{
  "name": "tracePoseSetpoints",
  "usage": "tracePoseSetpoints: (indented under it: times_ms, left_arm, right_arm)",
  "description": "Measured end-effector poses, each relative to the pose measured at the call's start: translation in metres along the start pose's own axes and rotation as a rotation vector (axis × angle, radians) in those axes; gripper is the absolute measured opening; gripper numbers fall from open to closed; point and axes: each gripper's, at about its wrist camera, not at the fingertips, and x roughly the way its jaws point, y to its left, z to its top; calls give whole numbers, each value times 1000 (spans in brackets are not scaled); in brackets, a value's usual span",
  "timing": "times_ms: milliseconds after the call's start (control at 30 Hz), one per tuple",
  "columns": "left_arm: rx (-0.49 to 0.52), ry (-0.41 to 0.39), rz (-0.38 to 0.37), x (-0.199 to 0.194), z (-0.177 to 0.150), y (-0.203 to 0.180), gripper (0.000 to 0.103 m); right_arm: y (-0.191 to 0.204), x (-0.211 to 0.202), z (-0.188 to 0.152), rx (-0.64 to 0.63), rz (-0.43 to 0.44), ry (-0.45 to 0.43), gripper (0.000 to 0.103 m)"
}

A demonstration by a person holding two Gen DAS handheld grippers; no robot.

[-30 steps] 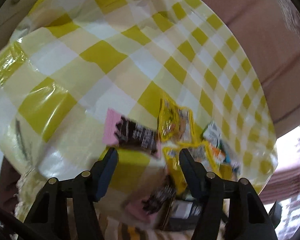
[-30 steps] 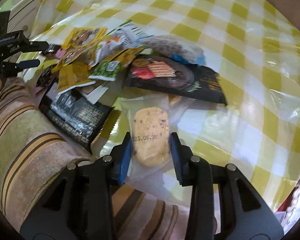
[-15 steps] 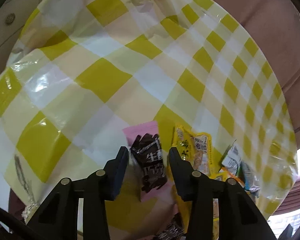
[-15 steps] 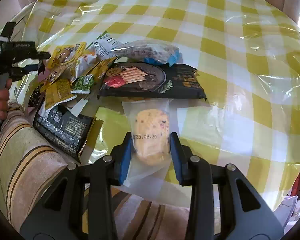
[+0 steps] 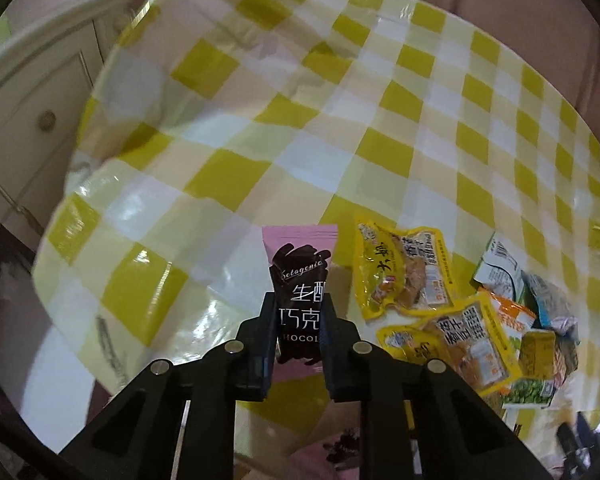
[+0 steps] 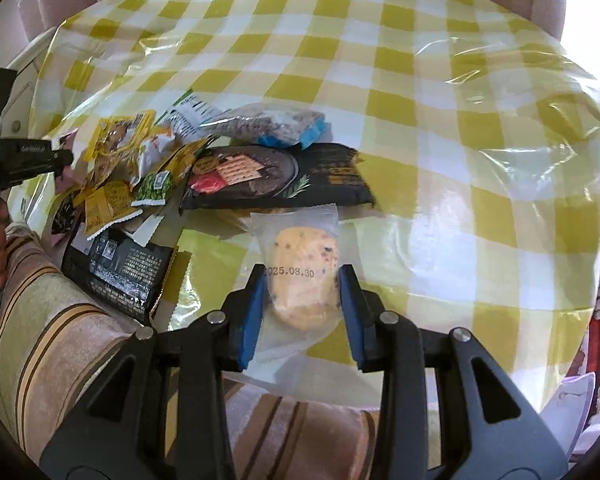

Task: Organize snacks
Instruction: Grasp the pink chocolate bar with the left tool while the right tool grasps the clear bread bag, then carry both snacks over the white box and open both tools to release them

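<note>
We are noting the left gripper (image 5: pixel 299 320) now clamping the pink-and-brown chocolate sachet (image 5: pixel 300 280), which lay loose between wide jaws a second ago, near the table's left edge; sorting can begin. The right gripper (image 6: pixel 302 292) is still pinching the clear-wrapped cookie (image 6: pixel 302 276) near the front edge.

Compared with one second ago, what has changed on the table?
The left hand-held gripper closed on the pink chocolate packet, which had lain loose before it. The right hand-held gripper kept its grip on the cookie packet; the snack pile stayed put.
</note>
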Motion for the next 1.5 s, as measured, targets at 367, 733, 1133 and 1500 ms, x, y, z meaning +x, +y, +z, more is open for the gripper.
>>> tracePoseSetpoints:
  times_ms: [367, 733, 1133, 1500]
  left_arm:
    - [108, -131, 31, -51, -20, -31, 20]
    - [210, -151, -39, -78, -48, -79, 20]
    - [329, -163, -105, -105, -80, -137, 20]
    - [493, -161, -275, -139, -127, -216, 20]
  right_arm:
    - [-5, -27, -10, 35, -53, -63, 40]
    - [-28, -54, -25, 121, -51, -107, 40]
    - [-68, -81, -49, 216, -63, -134, 40]
    - [-138, -112, -99, 358, -143, -133, 40]
